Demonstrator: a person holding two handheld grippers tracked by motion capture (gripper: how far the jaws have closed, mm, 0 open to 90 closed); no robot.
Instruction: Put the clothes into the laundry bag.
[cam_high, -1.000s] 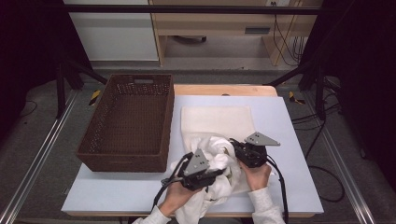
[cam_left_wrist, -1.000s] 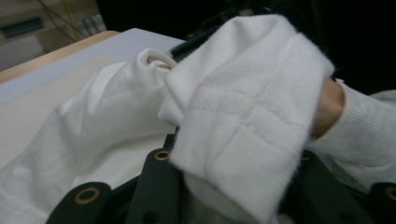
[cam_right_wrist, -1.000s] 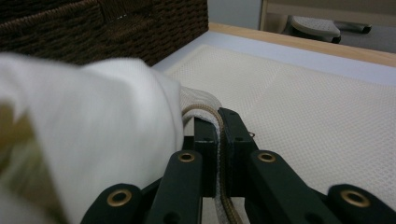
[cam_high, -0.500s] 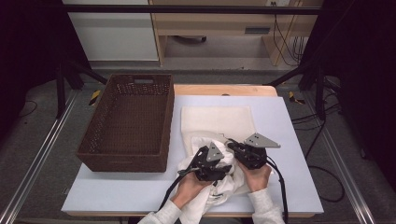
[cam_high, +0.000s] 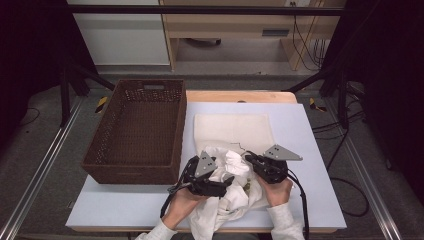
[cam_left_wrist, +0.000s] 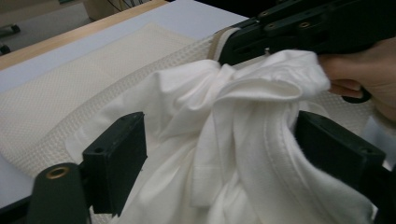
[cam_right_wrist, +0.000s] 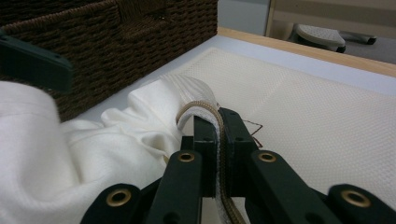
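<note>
One crumpled white cloth (cam_high: 235, 192) lies beside one woven brown basket (cam_high: 140, 130). Left gripper (cam_left_wrist: 219, 154) fingers, just opening, straddle the cloth; right gripper (cam_right_wrist: 218, 140) fingers pinch the ribbed hem (cam_right_wrist: 205, 109).

The high view is evenly lit from above, bright on the table (cam_high: 310, 130) and dark at both side edges. Both gripper views are soft, the near jaws blurred; the white cloth (cam_left_wrist: 243, 140) nearly glares.
</note>
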